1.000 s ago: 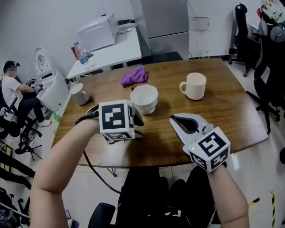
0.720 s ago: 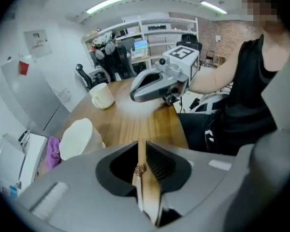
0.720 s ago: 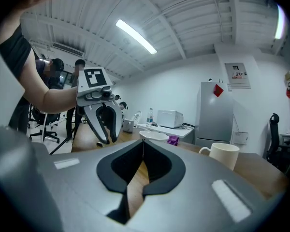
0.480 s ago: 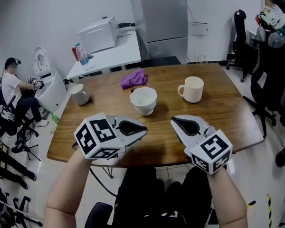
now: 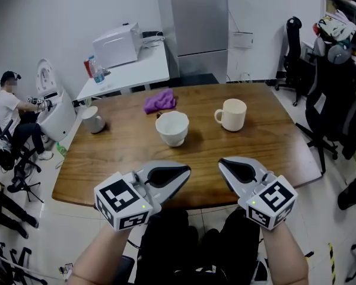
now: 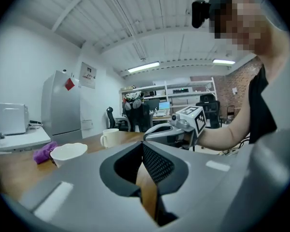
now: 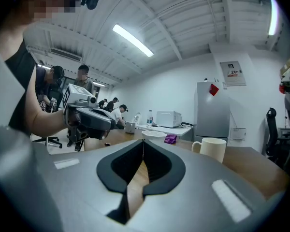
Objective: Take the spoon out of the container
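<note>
A white bowl (image 5: 172, 127) stands mid-table on the wooden table (image 5: 267, 141); no spoon shows clearly in it or anywhere else. The bowl also shows in the left gripper view (image 6: 67, 152) and, far off, in the right gripper view (image 7: 154, 134). My left gripper (image 5: 187, 170) hovers over the table's near edge, pointing right, its jaws shut with nothing between them (image 6: 142, 144). My right gripper (image 5: 221, 162) hangs beside it at the near edge, also shut and empty (image 7: 143, 141). Both are well short of the bowl.
A cream mug (image 5: 231, 114) stands right of the bowl, a purple cloth (image 5: 160, 101) behind it, a small grey cup (image 5: 93, 119) at the far left. A white side table with a microwave (image 5: 115, 44), office chairs (image 5: 329, 94) and a seated person (image 5: 9, 108) surround the table.
My left gripper has drawn back from beside the bowl to the near edge, turned to point right, and shut its jaws. The right gripper has barely moved.
</note>
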The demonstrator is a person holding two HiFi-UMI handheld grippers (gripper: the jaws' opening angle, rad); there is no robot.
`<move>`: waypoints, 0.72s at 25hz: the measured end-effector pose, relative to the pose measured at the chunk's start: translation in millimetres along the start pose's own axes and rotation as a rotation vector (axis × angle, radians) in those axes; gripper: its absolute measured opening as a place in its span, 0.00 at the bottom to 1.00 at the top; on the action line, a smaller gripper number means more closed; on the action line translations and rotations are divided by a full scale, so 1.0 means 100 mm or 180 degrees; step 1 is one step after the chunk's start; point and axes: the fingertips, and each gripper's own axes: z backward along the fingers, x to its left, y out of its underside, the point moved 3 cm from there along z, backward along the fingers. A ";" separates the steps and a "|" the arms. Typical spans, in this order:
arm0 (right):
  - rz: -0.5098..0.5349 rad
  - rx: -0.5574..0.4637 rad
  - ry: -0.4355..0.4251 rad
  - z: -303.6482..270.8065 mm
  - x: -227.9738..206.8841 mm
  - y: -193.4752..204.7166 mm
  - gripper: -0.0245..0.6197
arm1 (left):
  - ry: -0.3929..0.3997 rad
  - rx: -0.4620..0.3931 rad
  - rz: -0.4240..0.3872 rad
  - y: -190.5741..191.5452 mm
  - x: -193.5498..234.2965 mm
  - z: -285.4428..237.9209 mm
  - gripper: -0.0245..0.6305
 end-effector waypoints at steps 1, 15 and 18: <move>-0.0034 0.0001 -0.0006 0.04 0.01 0.03 0.05 | -0.0014 -0.0058 0.0036 0.02 -0.04 -0.01 0.06; -0.0316 0.0061 0.0062 0.44 0.22 0.40 0.04 | -0.0249 -0.0364 0.0295 0.32 -0.39 -0.01 0.06; -0.0291 0.0027 0.0024 0.45 0.30 0.37 0.04 | -0.0285 -0.0372 0.0296 0.36 -0.45 0.02 0.06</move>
